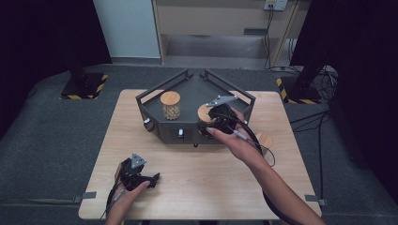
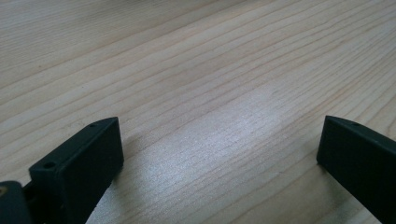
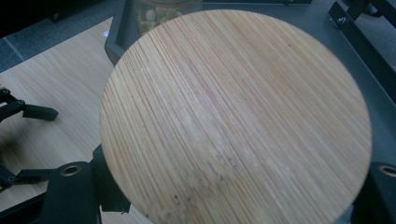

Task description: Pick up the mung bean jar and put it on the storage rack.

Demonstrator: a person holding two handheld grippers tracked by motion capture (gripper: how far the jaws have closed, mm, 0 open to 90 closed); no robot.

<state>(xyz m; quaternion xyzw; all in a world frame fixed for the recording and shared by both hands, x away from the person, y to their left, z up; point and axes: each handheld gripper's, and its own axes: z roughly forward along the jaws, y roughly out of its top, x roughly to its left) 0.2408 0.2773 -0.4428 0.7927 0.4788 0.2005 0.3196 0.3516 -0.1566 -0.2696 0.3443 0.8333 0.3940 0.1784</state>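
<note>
On the wooden table (image 1: 197,178) stands a dark angular tray (image 1: 155,123) holding a bamboo-lidded glass jar (image 1: 170,106) of pale nuts. At the tray's front right, the right gripper (image 1: 217,123) is clamped on a second jar, whose round bamboo lid (image 3: 236,116) sits right between its jaws. Glass is rigid, smooth and breakable, probably fairly weighty when filled, so gripping the body under the lid looks safest. The left gripper (image 1: 149,179) rests well apart on bare wood, jaws spread wide, holding nothing.
</note>
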